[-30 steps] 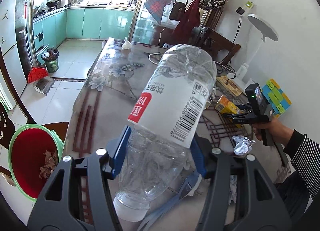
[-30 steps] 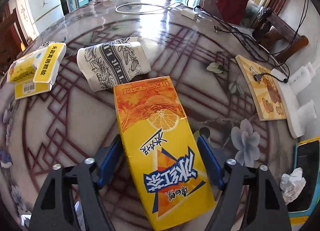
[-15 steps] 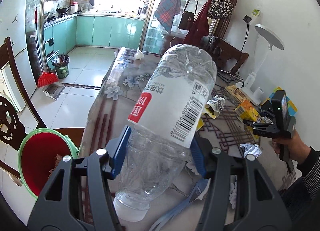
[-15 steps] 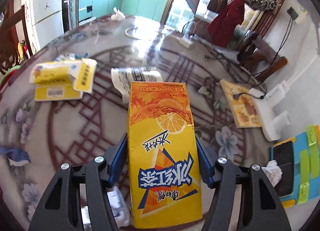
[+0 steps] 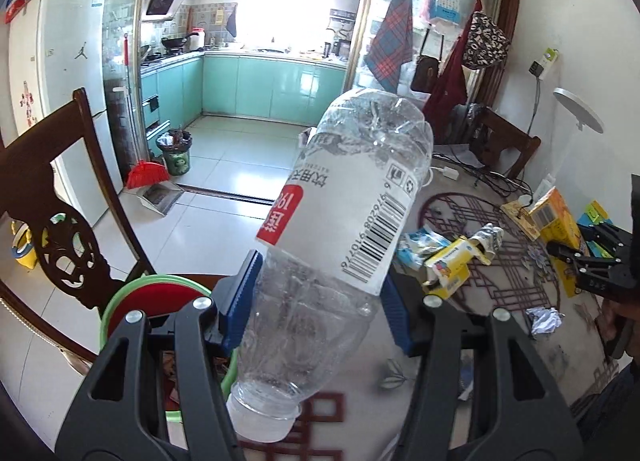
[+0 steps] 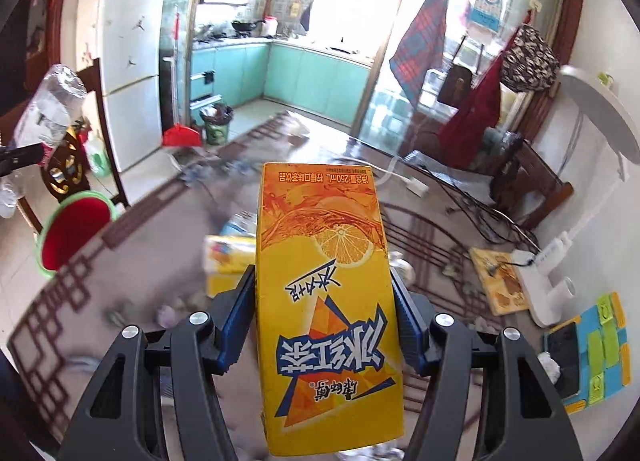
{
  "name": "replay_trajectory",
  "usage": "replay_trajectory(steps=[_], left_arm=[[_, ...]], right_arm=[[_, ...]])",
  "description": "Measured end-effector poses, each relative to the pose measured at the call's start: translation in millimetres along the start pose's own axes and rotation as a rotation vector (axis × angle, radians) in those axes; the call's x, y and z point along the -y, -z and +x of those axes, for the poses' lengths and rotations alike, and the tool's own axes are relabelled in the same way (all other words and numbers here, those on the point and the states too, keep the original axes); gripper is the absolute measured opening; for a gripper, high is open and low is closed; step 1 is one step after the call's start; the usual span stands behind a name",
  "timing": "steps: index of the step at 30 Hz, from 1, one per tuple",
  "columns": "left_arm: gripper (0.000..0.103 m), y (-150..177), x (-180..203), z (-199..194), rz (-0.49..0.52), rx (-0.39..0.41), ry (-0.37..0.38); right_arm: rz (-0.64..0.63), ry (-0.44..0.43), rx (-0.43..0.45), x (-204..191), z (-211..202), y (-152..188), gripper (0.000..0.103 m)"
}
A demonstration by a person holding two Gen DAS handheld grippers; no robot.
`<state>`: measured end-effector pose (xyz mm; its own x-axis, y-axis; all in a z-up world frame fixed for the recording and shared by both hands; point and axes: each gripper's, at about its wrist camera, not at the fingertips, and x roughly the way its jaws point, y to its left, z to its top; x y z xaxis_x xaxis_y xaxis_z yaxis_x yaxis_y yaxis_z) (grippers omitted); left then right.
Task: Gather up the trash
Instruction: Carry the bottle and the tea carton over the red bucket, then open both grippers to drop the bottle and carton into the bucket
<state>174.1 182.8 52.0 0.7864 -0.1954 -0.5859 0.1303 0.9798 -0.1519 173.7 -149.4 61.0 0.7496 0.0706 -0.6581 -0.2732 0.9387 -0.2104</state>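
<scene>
A clear plastic bottle [image 5: 352, 197] with a white and red label sits cap-down in my left gripper [image 5: 320, 301], which is shut on it. Below it on the left, a red bin with a green rim [image 5: 160, 293] stands beside the table's edge. My right gripper [image 6: 324, 325] is shut on a yellow lemon-tea carton [image 6: 324, 301], held up above the table. The same bin [image 6: 76, 233] shows at the left of the right wrist view. Loose on the table lie a yellow box [image 5: 452, 265], a blue wrapper [image 5: 416, 249] and a foil ball [image 5: 544, 319].
A dark wooden chair [image 5: 60, 221] stands by the bin. Cables, a white lamp base [image 6: 548, 285] and a phone on a coloured mat [image 6: 580, 357] are on the table's right side. A broom [image 5: 146, 175] and small bin [image 5: 176, 153] stand on the kitchen floor.
The right jaws closed on the carton and lifted it well above the table. The left gripper swung left with the bottle, so the bin now sits just under it.
</scene>
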Motion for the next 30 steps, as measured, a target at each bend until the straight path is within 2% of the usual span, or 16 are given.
replay_trajectory(steps=[4, 8, 11, 18, 21, 25, 30], left_arm=[[0.055, -1.2, -41.3, 3.7, -0.007, -0.017, -0.091], [0.055, 8.4, -83.4, 19.8, -0.02, -0.067, -0.177], [0.055, 23.0, -113.4, 30.5, -0.075, -0.113, -0.197], [0.055, 36.9, -149.7, 51.2, -0.165, -0.18, -0.239], [0.055, 37.2, -163.0, 56.9, -0.212, -0.192, -0.226], [0.071, 36.6, -175.7, 59.9, -0.261, -0.191, -0.219], [0.081, 26.0, -182.9, 38.5, -0.268, -0.116, -0.256]], right_arm=[[-0.014, -0.06, 0.02, -43.1, 3.7, -17.8, 0.06], [-0.038, -0.12, 0.032, -89.0, 9.1, -35.6, 0.06], [-0.061, -0.168, 0.035, -124.7, 15.8, -47.3, 0.06], [-0.086, -0.251, 0.033, -187.9, 29.4, -65.2, 0.06], [-0.101, -0.275, 0.028, -209.4, 32.7, -69.9, 0.06], [-0.123, -0.294, 0.015, -234.1, 39.0, -71.4, 0.06], [-0.139, -0.32, 0.008, -252.7, 47.0, -73.5, 0.06]])
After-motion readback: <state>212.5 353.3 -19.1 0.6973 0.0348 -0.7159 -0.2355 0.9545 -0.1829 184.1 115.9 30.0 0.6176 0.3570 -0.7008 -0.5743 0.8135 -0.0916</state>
